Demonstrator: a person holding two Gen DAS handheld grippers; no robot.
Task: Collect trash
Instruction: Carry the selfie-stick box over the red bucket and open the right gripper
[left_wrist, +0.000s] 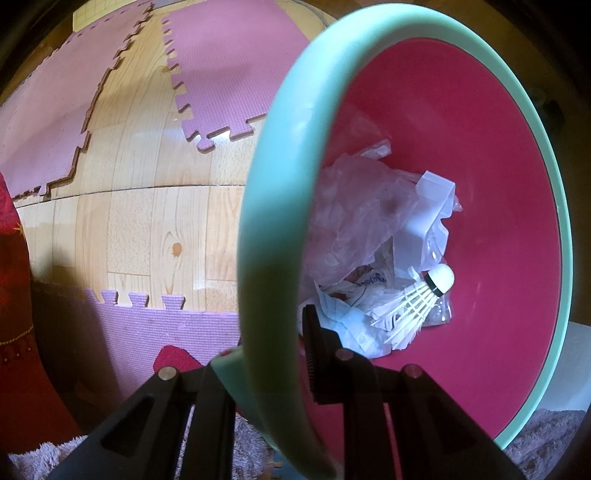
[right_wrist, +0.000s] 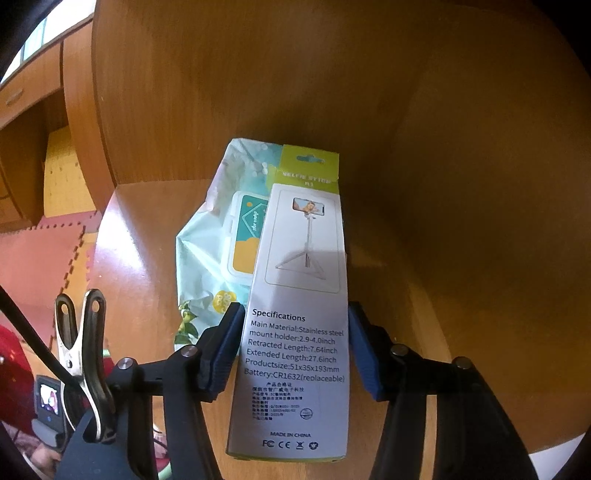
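- The left claw (left_wrist: 273, 373) is clamped on the mint-green rim of the trash bin (left_wrist: 480, 155), one finger outside the wall and one inside; its jaws are drawn nearly together with only the rim between them
- The bin is pink inside and holds crumpled clear plastic (left_wrist: 354, 206), scraps of paper and a white shuttlecock (left_wrist: 417, 302) near the bottom
- Beyond the bin lie a wooden floor (left_wrist: 147, 221) and pink foam mats (left_wrist: 229, 74)
- The right claw (right_wrist: 293, 349) stands about half apart around a selfie-stick box (right_wrist: 295, 314); the blue pads (right_wrist: 227, 343) lie at the box's two long edges, the left one touching, the right one touching or just beside; whether they press I cannot tell
- The box lies on the wooden counter (right_wrist: 424, 295), overlapping a pack of wet wipes (right_wrist: 218, 236) on its left
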